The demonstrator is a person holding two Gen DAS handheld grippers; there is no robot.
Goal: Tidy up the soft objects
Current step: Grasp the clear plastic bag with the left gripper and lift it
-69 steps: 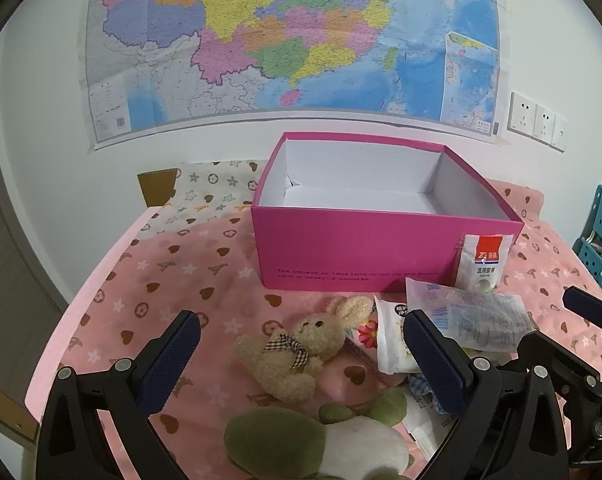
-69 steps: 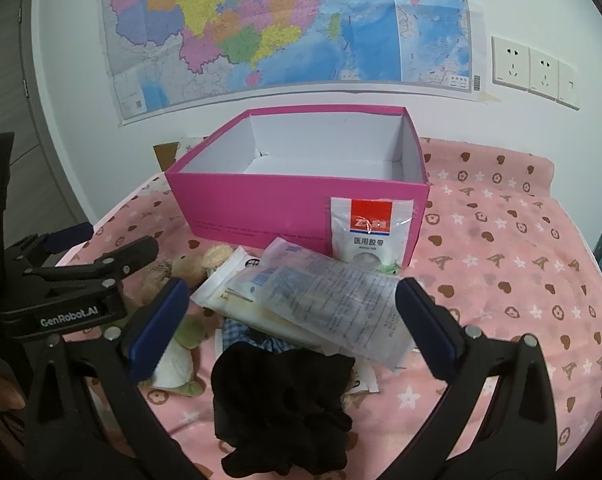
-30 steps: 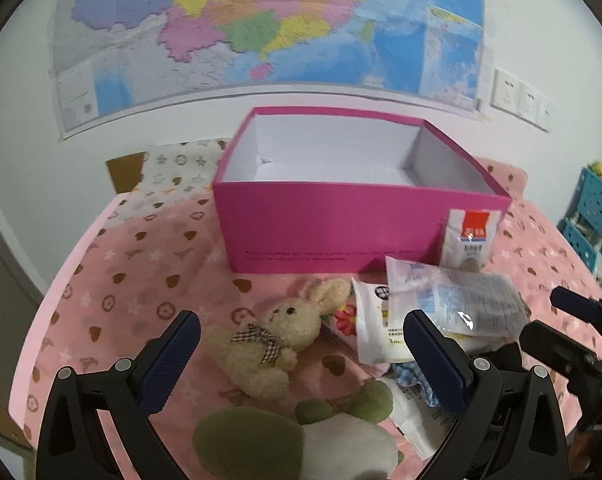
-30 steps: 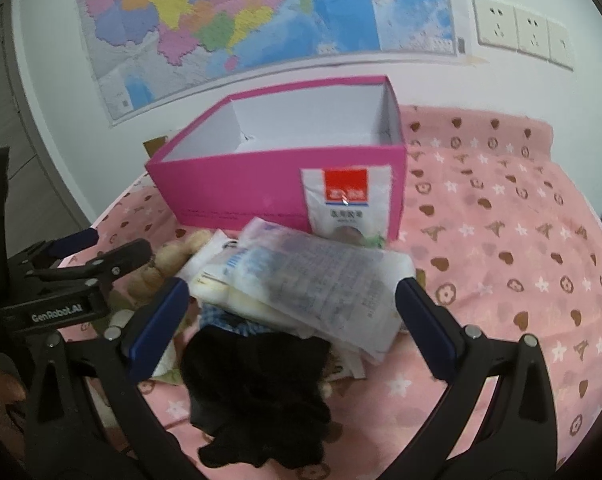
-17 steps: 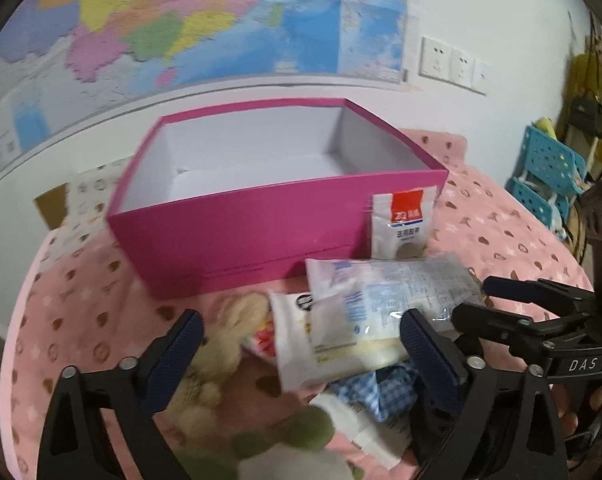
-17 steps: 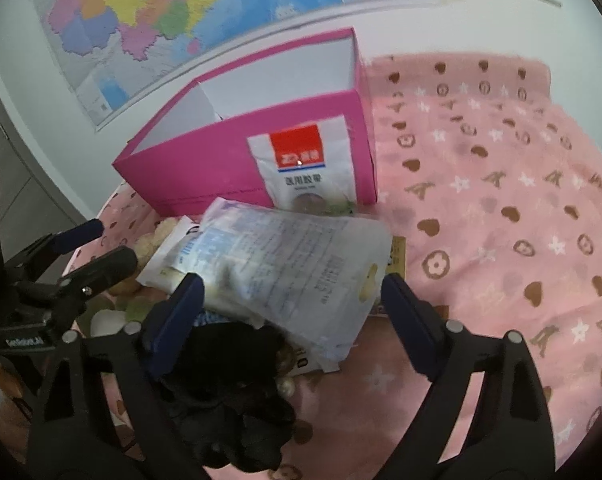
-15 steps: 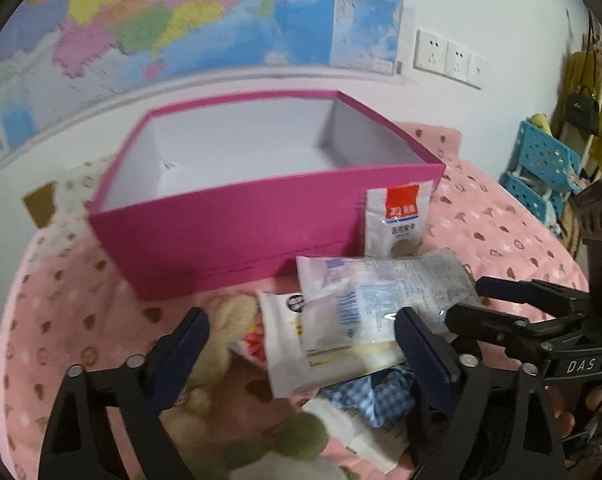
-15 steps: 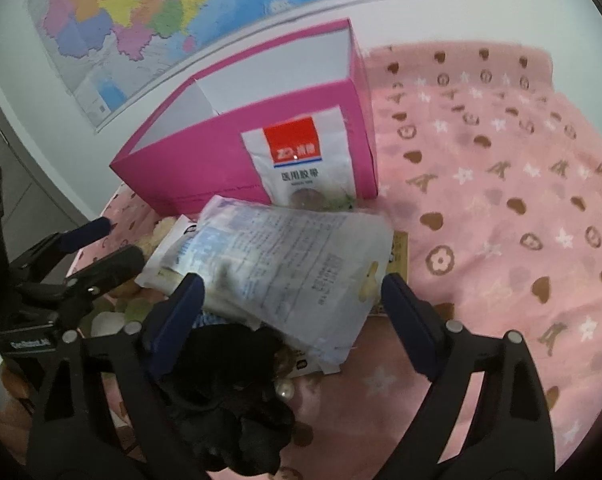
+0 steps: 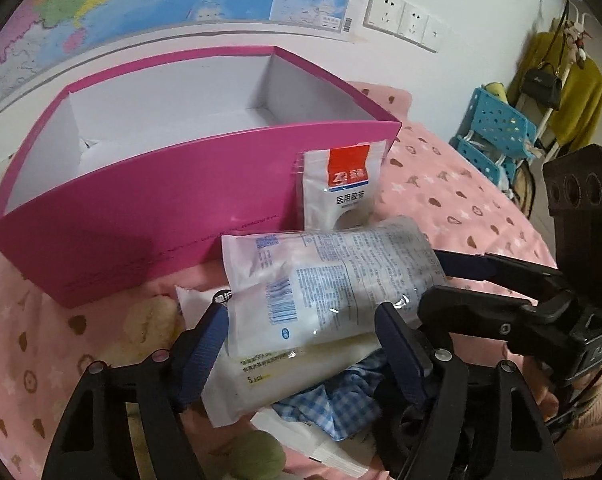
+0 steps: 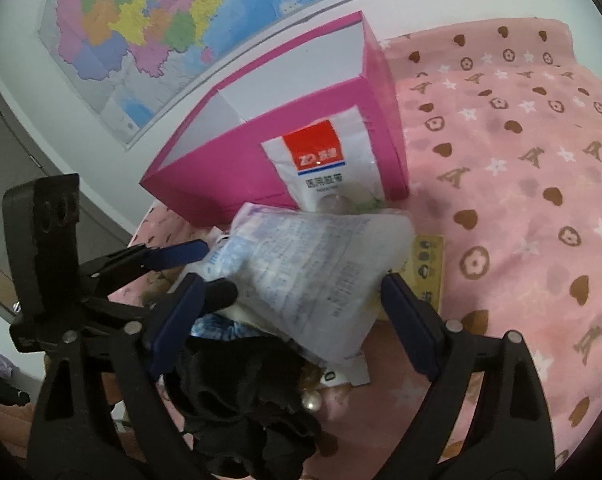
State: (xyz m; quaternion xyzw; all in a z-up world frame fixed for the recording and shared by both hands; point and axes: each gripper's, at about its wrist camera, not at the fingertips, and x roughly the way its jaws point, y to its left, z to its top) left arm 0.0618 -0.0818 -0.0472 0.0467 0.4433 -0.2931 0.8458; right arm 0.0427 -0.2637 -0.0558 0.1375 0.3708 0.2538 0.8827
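Pink-sided open box point(image 9: 149, 200) is seen on the patterned bedsheet point(image 10: 521, 168); clear printed packet point(image 9: 329, 280) is straddled by both spread claws, left gripper point(image 9: 301, 344) and right gripper point(image 10: 289, 300); neither is pinching.

Both wrist views low, close, facing pink box point(image 9: 173, 200), sharing clear packet point(image 10: 313, 264)
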